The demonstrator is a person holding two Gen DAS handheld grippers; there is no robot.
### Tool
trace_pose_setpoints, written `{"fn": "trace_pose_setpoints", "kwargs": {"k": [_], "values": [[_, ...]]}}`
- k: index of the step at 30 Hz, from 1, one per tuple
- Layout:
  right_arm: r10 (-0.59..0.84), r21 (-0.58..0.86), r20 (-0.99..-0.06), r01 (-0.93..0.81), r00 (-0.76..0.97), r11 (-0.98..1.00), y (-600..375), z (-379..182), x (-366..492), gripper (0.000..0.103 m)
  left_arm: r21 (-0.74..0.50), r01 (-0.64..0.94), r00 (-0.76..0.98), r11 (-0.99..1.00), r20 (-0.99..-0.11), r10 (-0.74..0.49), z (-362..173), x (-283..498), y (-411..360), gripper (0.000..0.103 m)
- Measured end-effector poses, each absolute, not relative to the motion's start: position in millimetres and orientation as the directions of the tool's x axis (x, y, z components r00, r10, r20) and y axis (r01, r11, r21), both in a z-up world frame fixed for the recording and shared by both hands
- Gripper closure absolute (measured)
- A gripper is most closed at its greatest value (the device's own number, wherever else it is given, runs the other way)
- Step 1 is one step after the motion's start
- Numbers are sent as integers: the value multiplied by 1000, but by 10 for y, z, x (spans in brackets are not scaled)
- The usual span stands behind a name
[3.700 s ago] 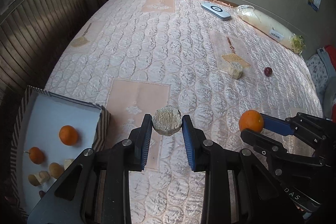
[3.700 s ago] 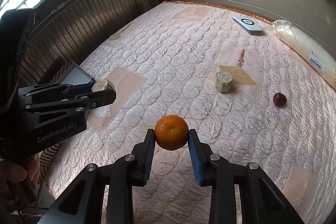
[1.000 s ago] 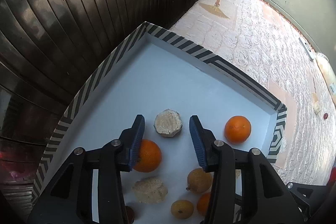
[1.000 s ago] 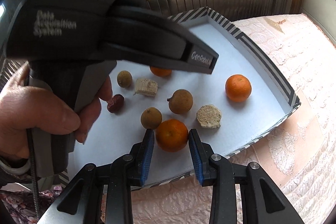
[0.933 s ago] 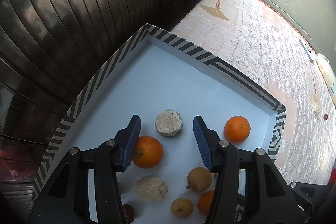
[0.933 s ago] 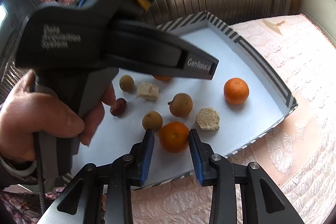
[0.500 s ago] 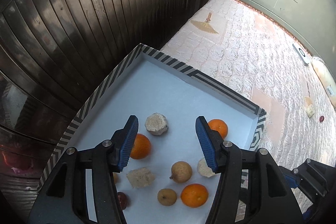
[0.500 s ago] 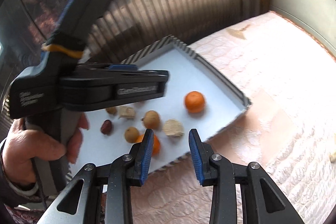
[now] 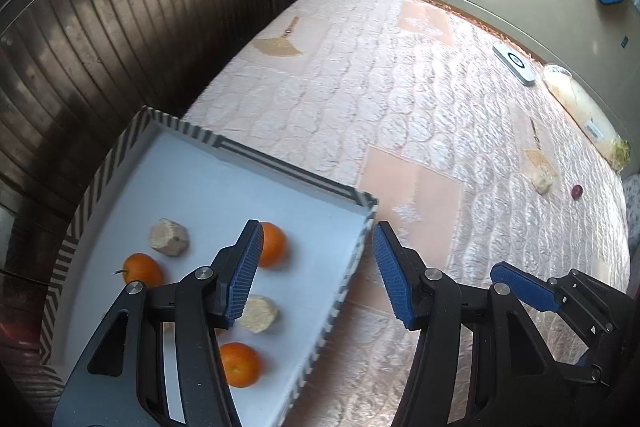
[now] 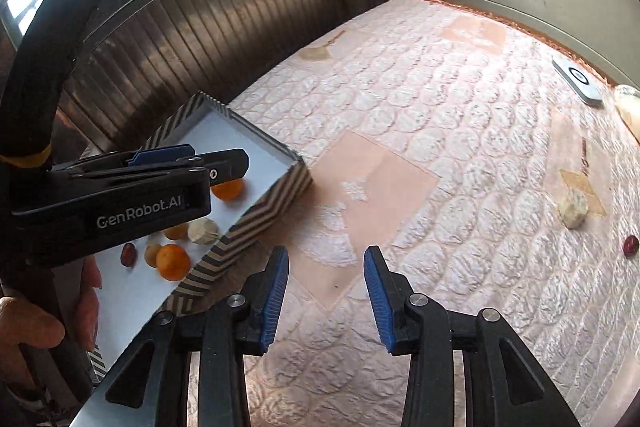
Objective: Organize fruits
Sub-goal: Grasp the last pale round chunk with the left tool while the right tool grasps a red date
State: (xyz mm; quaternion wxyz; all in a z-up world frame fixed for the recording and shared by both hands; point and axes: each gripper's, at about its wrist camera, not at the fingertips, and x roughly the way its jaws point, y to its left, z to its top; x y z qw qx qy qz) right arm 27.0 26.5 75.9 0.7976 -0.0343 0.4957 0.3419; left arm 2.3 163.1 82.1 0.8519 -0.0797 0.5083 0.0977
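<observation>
A white tray with a striped rim (image 9: 280,167) lies at the bed's left edge. In it are three oranges (image 9: 142,269) (image 9: 274,245) (image 9: 240,365), two beige chunks (image 9: 169,237) (image 9: 260,315) and some small brown and red fruits (image 10: 128,254). My left gripper (image 9: 316,227) hangs open over the tray's right rim with nothing between its pads. My right gripper (image 10: 326,255) is over the quilt just right of the tray; its jaws are opening and hold nothing. Far right on the quilt lie another beige chunk (image 9: 542,183) and a small red fruit (image 9: 576,191).
A dark slatted wall (image 9: 120,47) runs close behind the tray. A white flat device (image 9: 514,63) and a long plastic bag (image 9: 580,107) lie along the far wall. A person's hand (image 10: 40,323) grips the left tool. The pink quilt (image 9: 400,107) stretches between tray and far fruits.
Both grippers have let go of the chunk and the orange in the tray and drawn back rightwards over the quilt. The right jaws have widened.
</observation>
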Motion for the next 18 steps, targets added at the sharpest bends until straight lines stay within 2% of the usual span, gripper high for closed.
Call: {"fn": "trace_pose_setpoints", "kwargs": {"k": [18], "values": [[370,265,-849,-302,377,916,-1367,458,675,64,-60,15,415,998,-908,-61,615,577,237,46]]}}
